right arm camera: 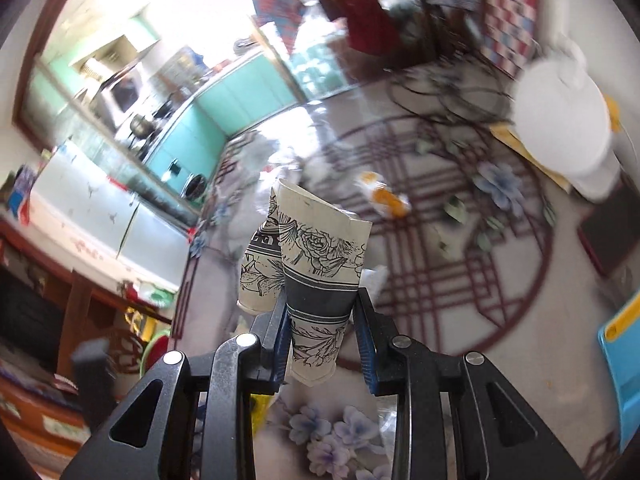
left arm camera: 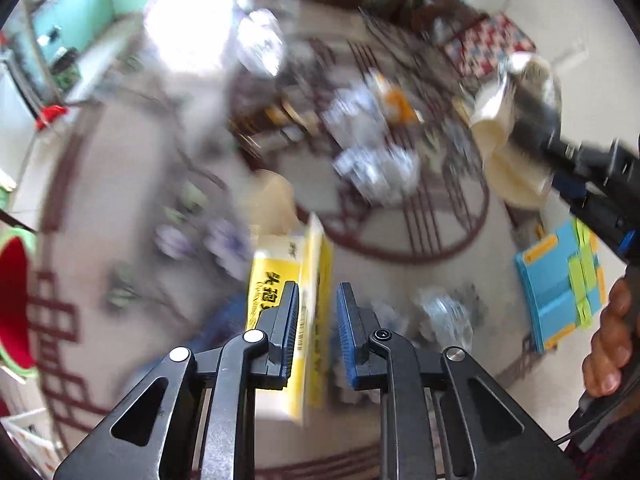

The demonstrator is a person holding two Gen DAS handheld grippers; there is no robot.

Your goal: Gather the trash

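My left gripper (left arm camera: 317,300) holds a yellow and white carton (left arm camera: 296,280) between its jaws, above the patterned floor; the view is blurred by motion. My right gripper (right arm camera: 322,304) is shut on crushed paper cups with a black flower print (right arm camera: 316,256), held up in the air. The right gripper also shows at the right edge of the left wrist view (left arm camera: 532,120), with the cream cups (left arm camera: 504,136) in it. Crumpled white wrappers (left arm camera: 372,148) and an orange and white packet (right arm camera: 384,196) lie on the floor beyond.
A white bucket (right arm camera: 564,120) stands at the far right on the floor. A blue and green folder (left arm camera: 560,284) lies at the right. A red bowl with a green rim (left arm camera: 12,300) is at the left edge. Turquoise kitchen cabinets (right arm camera: 208,108) and a chair (right arm camera: 440,20) stand further back.
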